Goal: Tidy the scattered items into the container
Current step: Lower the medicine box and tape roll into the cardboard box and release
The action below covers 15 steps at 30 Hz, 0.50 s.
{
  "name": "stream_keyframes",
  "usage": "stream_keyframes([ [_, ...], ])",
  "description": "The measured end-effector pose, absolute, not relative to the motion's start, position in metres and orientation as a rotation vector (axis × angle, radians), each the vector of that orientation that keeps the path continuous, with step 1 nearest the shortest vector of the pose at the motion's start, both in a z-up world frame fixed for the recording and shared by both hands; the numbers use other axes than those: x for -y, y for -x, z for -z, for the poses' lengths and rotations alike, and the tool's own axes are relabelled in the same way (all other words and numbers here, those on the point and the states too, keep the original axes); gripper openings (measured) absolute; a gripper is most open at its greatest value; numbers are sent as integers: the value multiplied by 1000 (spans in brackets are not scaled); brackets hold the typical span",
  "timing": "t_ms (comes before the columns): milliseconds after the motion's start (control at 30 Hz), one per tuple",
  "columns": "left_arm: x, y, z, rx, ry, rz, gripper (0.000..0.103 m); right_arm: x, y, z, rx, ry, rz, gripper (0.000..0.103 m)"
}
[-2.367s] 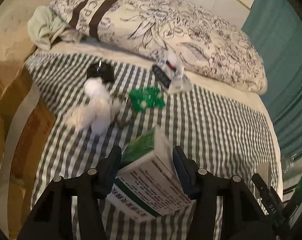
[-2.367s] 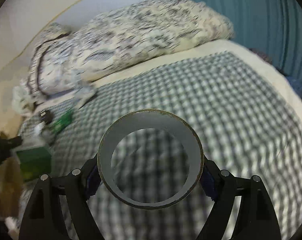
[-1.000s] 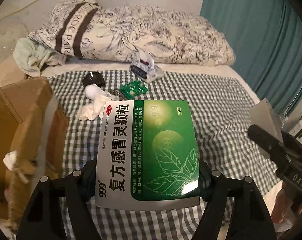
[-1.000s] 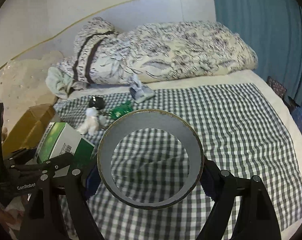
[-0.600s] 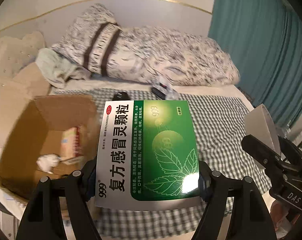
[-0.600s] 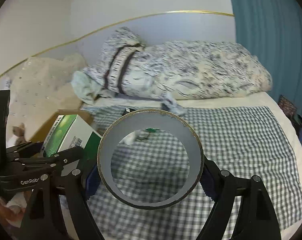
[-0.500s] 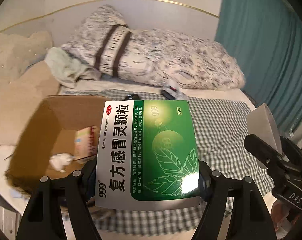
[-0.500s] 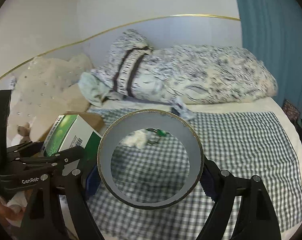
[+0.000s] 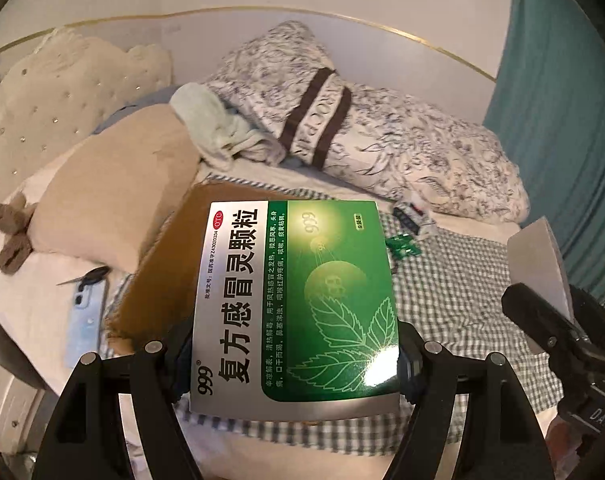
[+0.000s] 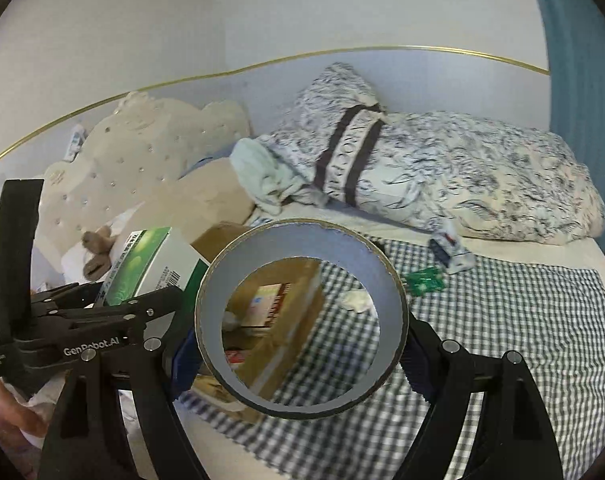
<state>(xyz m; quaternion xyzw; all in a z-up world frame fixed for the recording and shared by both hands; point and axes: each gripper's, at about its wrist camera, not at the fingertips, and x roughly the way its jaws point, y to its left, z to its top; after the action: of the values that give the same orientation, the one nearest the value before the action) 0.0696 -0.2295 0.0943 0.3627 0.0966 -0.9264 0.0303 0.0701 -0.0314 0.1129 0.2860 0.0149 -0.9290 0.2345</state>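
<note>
The left gripper (image 9: pixel 294 356) clamps the green medicine box (image 9: pixel 294 304) by its side edges above the cardboard box (image 10: pixel 278 344); light, crushable card, I'd say; the right gripper (image 10: pixel 302 356) pinches the stiff tape roll (image 10: pixel 302 332) across its rim.

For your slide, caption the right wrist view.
Right gripper holds a tape roll above the cardboard box; left gripper carries a green medicine box.

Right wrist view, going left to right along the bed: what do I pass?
Left hand-held gripper → green medicine box → cardboard box → tape roll → green packet → small white pouch → teal curtain.
</note>
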Motion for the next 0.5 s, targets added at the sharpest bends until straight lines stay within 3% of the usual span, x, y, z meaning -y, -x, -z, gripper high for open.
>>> stream_keyframes([
  [500, 269, -41, -63, -337, -1156, 2726, 78, 105, 9, -67, 47, -912, 2331, 82],
])
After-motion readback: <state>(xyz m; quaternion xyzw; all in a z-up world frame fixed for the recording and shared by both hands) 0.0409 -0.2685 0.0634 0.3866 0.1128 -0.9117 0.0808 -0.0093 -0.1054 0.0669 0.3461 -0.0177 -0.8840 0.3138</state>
